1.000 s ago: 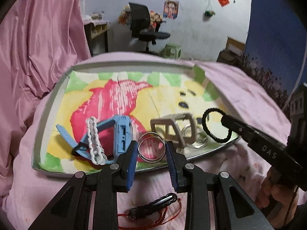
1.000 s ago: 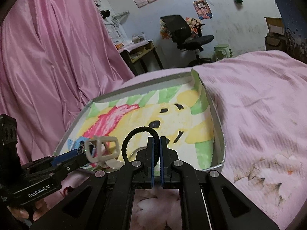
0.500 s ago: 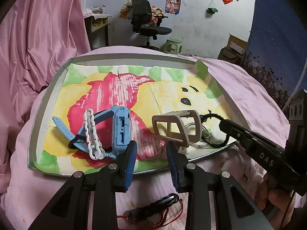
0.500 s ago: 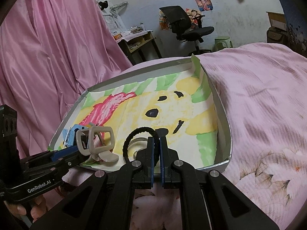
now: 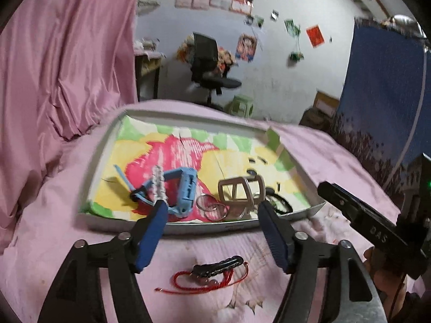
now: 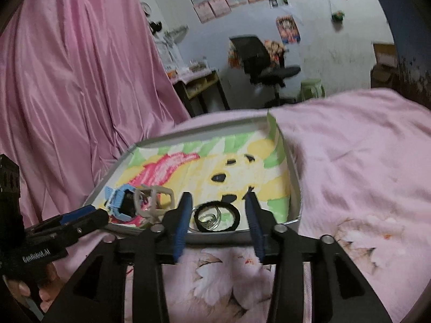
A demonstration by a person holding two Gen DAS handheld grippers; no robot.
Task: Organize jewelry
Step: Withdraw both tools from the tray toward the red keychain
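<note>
The left gripper [image 5: 211, 210] has just been opening, and nothing is between its blue fingers [image 5: 150, 231]. Just in front of it, inside the tray [image 5: 94, 177], lie a blue watch [image 5: 186, 188], a white bead bracelet [image 5: 159, 185], two silver rings [image 5: 212, 207] and a beige watch [image 5: 238, 193]. Under it, on the pink blanket [image 5: 54, 215], lies a black clip with red string [image 5: 215, 269]. The right gripper [image 6: 218, 210] has also just been opening, and it holds nothing. The black hair tie [image 6: 216, 216] lies flat in the tray just in front of its tips, and a shiny ring lies inside the loop.
</note>
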